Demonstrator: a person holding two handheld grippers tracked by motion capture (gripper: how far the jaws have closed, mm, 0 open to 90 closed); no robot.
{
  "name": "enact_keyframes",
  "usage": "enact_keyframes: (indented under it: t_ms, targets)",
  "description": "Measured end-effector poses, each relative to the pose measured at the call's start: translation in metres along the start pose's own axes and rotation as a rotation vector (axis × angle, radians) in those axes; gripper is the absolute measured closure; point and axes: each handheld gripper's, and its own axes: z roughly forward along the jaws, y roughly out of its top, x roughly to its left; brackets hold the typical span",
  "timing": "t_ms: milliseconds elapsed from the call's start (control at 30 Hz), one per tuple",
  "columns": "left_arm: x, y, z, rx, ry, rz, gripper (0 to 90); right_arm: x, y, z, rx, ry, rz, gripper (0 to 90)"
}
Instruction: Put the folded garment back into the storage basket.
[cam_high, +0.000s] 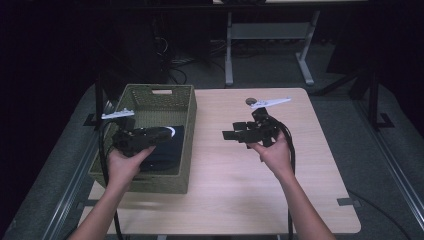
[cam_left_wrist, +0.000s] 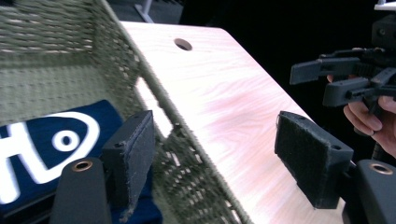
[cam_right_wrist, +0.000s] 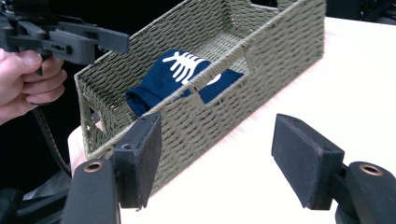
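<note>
Dark room around us, grey floor, a white-legged table frame (cam_high: 270, 45) at the back with cables under it. We have a light wood-grain surface (cam_high: 235, 185) with rounded corners and a round cable hole (cam_high: 250, 101) near its far edge.

Olive-green woven rectangular basket (cam_high: 187, 125) sits on the left part of the surface, cut-out handle slot in its far wall. Inside lies a folded navy cloth with white print (cam_high: 167, 147); in the right gripper view the print reads as a fishbone-like shape, in the left gripper view as large rounded letters, partly cut off, so we cannot read a word.

Left tongs (cam_left_wrist: 224, 158) hang over the basket's right rim, spread wide, nothing between the pads; the basket wall stands between them and the cloth. Right tongs (cam_right_wrist: 229, 163) hover over bare surface right of the basket, also spread, empty, pointing toward the basket's side wall. Both hands are well apart. Each gripper trails a black cable and carries a grey plate.
</note>
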Motion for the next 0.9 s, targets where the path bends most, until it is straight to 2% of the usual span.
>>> enact_keyframes:
  t_ms: [67,400,900]
  targets:
    - [-0.003,-0.001,0.005,0.020,-0.002,0.007,27.7,-0.004,-0.003,-0.006,-0.005,-0.003,0.005,33.2]
    - [-0.019,0.001,0.016,0.021,0.001,0.030,26.4,-0.019,-0.021,-0.031,-0.023,-0.019,0.025,31.8]
    - [-0.060,-0.002,0.054,0.042,-0.039,0.088,26.4,-0.037,-0.048,-0.074,-0.041,-0.068,0.058,31.6]
